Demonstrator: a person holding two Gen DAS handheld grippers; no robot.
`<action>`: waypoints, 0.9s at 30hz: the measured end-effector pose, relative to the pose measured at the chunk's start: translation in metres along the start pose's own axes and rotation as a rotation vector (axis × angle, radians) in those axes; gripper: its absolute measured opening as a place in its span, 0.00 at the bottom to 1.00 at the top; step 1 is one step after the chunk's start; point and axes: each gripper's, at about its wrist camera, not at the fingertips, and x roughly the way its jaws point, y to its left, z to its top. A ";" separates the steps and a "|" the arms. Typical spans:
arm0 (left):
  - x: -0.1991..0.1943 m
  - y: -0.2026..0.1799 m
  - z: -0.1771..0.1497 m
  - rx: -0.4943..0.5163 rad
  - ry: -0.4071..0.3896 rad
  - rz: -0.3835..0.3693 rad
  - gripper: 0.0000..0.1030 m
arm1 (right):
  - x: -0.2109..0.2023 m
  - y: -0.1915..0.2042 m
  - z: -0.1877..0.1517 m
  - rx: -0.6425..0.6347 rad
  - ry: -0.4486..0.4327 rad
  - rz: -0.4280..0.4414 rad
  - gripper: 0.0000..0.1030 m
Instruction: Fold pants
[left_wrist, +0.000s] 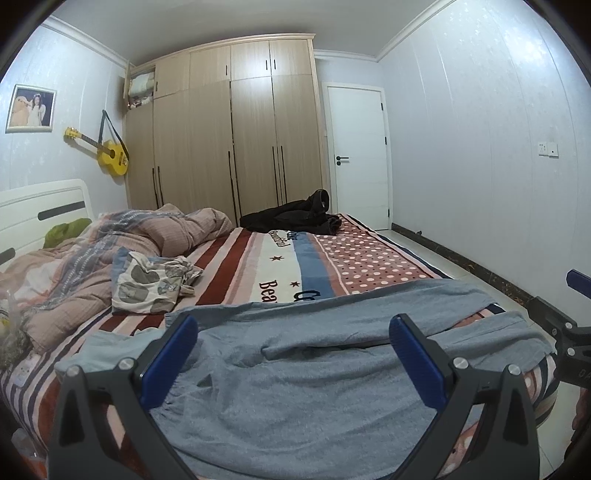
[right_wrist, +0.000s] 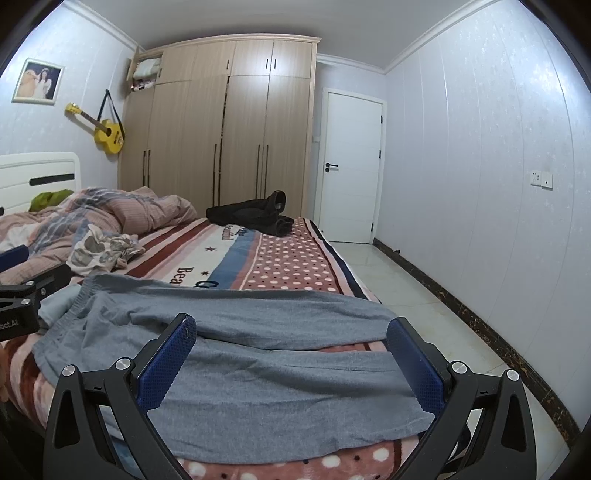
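Two grippers hover over the near end of the bed, both with jaws spread wide and nothing between the blue pads. Grey pants (left_wrist: 314, 373) lie spread across the patterned blanket (left_wrist: 280, 258), waistband toward 9 o'clock and legs toward 3 o'clock, with one leg lying partly over the other. Left gripper (left_wrist: 295, 350) sits above the waist section; right gripper (right_wrist: 291, 350) sits above the legs. At 12 o'clock, a black garment (right_wrist: 251, 214) rests at the far end of the bed. At 10 o'clock lie a crumpled quilt (left_wrist: 110, 240) and a printed cloth (left_wrist: 151, 280).
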 end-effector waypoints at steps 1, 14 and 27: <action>0.000 0.000 -0.001 0.001 0.000 0.000 0.99 | 0.000 0.000 0.000 0.000 0.000 -0.001 1.00; 0.001 0.012 -0.003 -0.040 -0.011 -0.002 0.99 | -0.002 -0.005 -0.007 0.064 -0.029 0.022 1.00; 0.010 0.054 -0.025 -0.104 0.038 -0.045 0.99 | 0.020 -0.034 -0.033 0.114 0.050 0.038 1.00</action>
